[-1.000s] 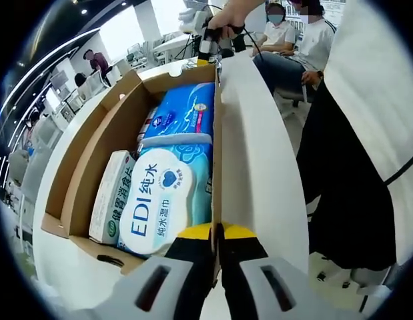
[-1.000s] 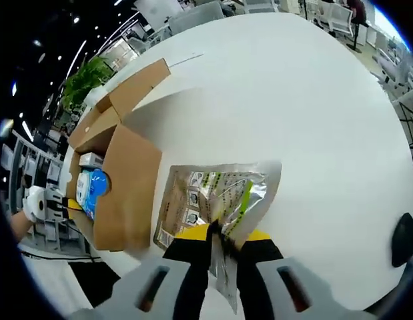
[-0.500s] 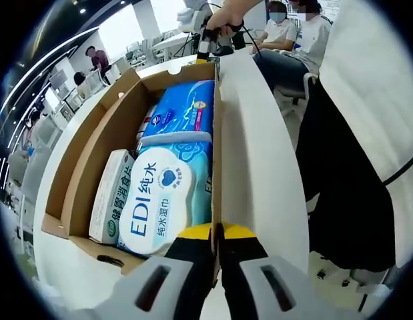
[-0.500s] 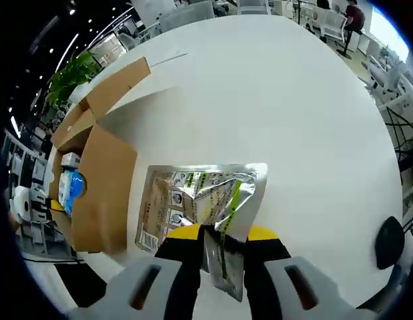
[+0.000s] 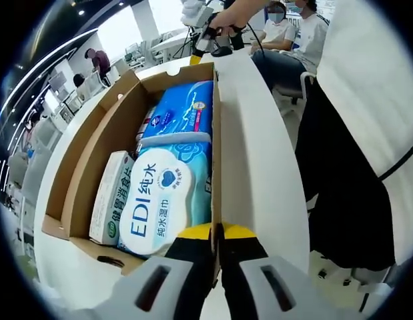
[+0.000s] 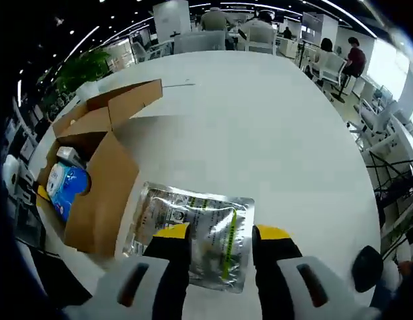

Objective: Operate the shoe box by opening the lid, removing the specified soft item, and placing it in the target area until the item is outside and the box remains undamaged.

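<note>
Seeing my right gripper (image 6: pixel 221 239) jaws spread, foil pouch (image 6: pixel 193 233) flat on bench (image 6: pixel 279 147) between them; left gripper (image 5: pixel 217 235) clamps box wall (image 5: pixel 216 167).

A white desk (image 6: pixel 273 127) is spreading wide under rows of ceiling lights (image 6: pixel 93 40); a green plant (image 6: pixel 83 67) is standing beyond its far edge; grey chairs (image 6: pixel 203 41) are lining the far side; bright windows (image 5: pixel 123 30) are glowing behind more desks; seated people (image 5: pixel 306 33) are waiting nearby.

left gripper (image 5: pixel 216 235) and right gripper (image 6: pixel 221 233) with black jaws, yellow tips, grey housings, person in white top (image 5: pixel 376 80), black trousers (image 5: pixel 346 193)
</note>
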The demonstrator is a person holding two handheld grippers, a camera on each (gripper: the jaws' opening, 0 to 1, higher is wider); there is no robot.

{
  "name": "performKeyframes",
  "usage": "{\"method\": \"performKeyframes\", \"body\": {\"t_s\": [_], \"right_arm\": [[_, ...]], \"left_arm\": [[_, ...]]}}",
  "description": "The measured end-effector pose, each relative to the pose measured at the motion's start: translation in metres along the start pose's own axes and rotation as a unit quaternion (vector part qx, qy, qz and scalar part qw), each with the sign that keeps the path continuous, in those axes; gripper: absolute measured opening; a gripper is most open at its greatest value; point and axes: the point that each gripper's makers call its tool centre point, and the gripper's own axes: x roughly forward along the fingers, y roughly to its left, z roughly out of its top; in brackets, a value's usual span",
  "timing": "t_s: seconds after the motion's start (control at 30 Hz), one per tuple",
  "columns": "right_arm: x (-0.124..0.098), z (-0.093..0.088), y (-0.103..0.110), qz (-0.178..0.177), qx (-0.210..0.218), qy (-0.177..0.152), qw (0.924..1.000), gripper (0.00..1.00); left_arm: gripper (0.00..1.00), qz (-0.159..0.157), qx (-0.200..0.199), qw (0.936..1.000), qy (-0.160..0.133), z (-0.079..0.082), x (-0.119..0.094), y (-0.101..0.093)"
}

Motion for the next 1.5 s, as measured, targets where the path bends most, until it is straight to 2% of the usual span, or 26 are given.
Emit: {"method": "performKeyframes", "body": {"t_s": [0.07,0.17,0.27,0.43,0.57,0.63,0.67,0.7,0.8,1.07,1.13,1.17,1.2,1.27,1.33,1.4,1.5], "right_arm": [[0.002,0.003,0.009,0.001,-0.007,-0.028,0.9996,0.48],[0.002,-0.007,0.023,-0.009,-0.012,-0.022,0.9996,0.5],[0.008,-0.01,0.021,-0.011,-0.023,-0.022,0.9995,0.51],[0.012,-0.007,0.027,-0.005,0.003,-0.036,0.9993,0.65],[0.019,-0.024,0.037,0.005,-0.001,0.002,1.0,0.6],[0.025,-0.04,0.037,-0.006,-0.018,0.03,0.9994,0.6],[0.024,-0.024,0.044,0.009,0.006,-0.016,0.9998,0.6],[0.023,-0.03,0.041,0.001,0.02,0.001,0.9998,0.6],[0.029,-0.027,0.042,0.011,-0.012,0.005,0.9999,0.6],[0.025,-0.03,0.047,0.021,-0.022,0.002,0.9995,0.59],[0.024,-0.027,0.047,0.023,-0.025,0.002,0.9994,0.53],[0.022,-0.021,0.045,0.02,-0.023,-0.013,0.9994,0.5],[0.017,-0.011,0.044,0.02,-0.006,-0.039,0.999,0.51],[0.006,-0.001,0.045,0.033,0.003,-0.058,0.9978,0.55],[0.001,0.006,0.042,0.04,-0.003,-0.069,0.9968,0.54],[-0.01,0.019,0.043,0.06,0.014,-0.083,0.9946,0.55],[-0.029,0.04,0.055,0.088,0.023,-0.102,0.9906,0.64]], "left_arm": [[0.02,0.001,-0.001,1.0,0.0,-0.001,0.0,0.0],[0.02,0.002,-0.001,1.0,0.0,-0.001,0.001,0.001],[0.02,0.003,-0.002,1.0,0.0,-0.001,0.001,0.001],[0.02,0.004,-0.003,1.0,0.0,-0.001,0.001,0.001],[0.02,0.004,-0.004,1.0,-0.001,-0.001,0.002,0.001],[0.02,0.004,-0.001,1.0,-0.001,-0.002,0.002,0.001],[0.02,0.004,-0.002,1.0,-0.001,-0.002,0.002,0.001],[0.02,0.003,-0.003,1.0,-0.001,-0.002,0.002,0.001],[0.02,0.005,-0.004,1.0,0.0,-0.002,0.002,0.001],[0.02,0.004,-0.002,1.0,-0.001,-0.002,0.002,0.001],[0.02,0.003,-0.002,1.0,0.001,-0.001,0.002,0.001],[0.02,0.0,-0.003,1.0,0.004,-0.001,0.002,0.0],[0.02,-0.003,-0.006,1.0,0.006,-0.001,0.002,0.001],[0.02,-0.003,-0.006,1.0,0.006,-0.001,0.002,0.0],[0.02,-0.007,-0.008,0.9999,0.007,-0.002,0.002,0.001],[0.02,-0.011,-0.009,0.9999,0.008,-0.002,0.002,0.001],[0.02,-0.01,-0.009,0.9999,0.007,-0.002,0.002,0.001]]}}
